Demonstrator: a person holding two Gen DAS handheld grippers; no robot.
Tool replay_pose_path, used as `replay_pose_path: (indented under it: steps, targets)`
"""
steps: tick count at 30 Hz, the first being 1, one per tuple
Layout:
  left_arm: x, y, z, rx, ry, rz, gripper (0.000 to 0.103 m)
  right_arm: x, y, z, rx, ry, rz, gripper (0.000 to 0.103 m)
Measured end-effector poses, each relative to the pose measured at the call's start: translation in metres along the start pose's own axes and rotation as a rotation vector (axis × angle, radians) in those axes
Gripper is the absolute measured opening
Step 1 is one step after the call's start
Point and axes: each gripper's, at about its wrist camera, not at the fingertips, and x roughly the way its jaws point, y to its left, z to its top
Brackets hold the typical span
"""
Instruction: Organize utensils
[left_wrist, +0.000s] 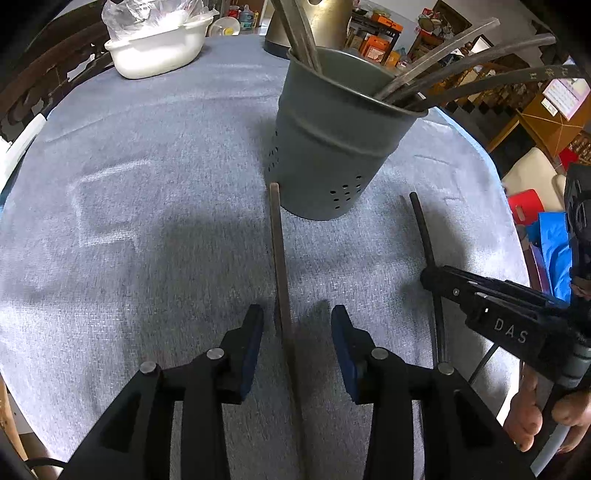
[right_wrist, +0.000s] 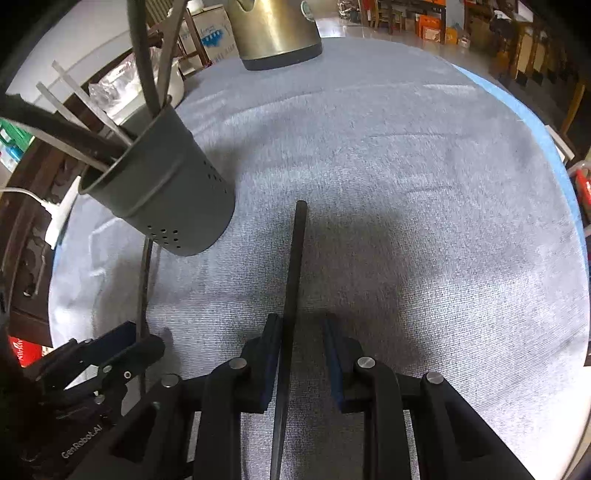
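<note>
Your left gripper (left_wrist: 297, 321) is pointing steeply down, its jaws standing apart with neither pad pressing on anything. Your right gripper (right_wrist: 301, 332) is angling down likewise, jaws narrower, only the left pad touching. Your right hand (left_wrist: 543, 417) is wrapping its fingers around that gripper's handle.

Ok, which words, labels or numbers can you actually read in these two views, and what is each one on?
"DAS": on the side of the right gripper, left wrist view.
"GenRobot.AI": on the left gripper body, right wrist view.
Markings on a dark utensil handle in the grey holder: too blurred to read.
Print on the boxes and calendar behind the table: too small to read.
</note>
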Motion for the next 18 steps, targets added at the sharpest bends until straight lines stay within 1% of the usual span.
replay_pose_path:
  steps: [2,3,5,9,11,12,15,18]
  targets:
    - [0.000,0.001,0.001,-0.005,0.003,-0.009,0.043,0.001,0.002,0.000,-0.009,-0.004,-0.015,0.019]
    - [0.000,0.001,0.002,-0.006,0.005,-0.015,0.047,0.001,0.003,0.000,-0.024,-0.006,-0.029,0.018]
    - [0.001,0.000,0.003,-0.003,0.010,-0.020,0.050,0.002,0.003,0.000,-0.043,-0.011,-0.041,0.018]
    - [0.002,-0.005,0.004,0.021,0.013,-0.002,0.051,0.001,0.002,-0.001,-0.042,-0.014,-0.026,0.018]
    - [0.005,-0.008,0.005,0.023,0.016,-0.017,0.051,0.000,0.001,-0.002,-0.042,-0.016,-0.015,0.017]
    - [0.005,-0.006,0.005,0.018,0.019,-0.034,0.051,0.000,-0.001,-0.002,-0.039,-0.017,-0.008,0.016]
    - [0.003,0.004,0.006,-0.013,0.036,-0.077,0.051,0.000,-0.004,-0.002,-0.026,-0.020,0.012,0.016]
    - [0.000,0.012,0.003,-0.033,0.052,-0.088,0.051,-0.002,-0.007,-0.004,-0.012,-0.021,0.035,0.016]
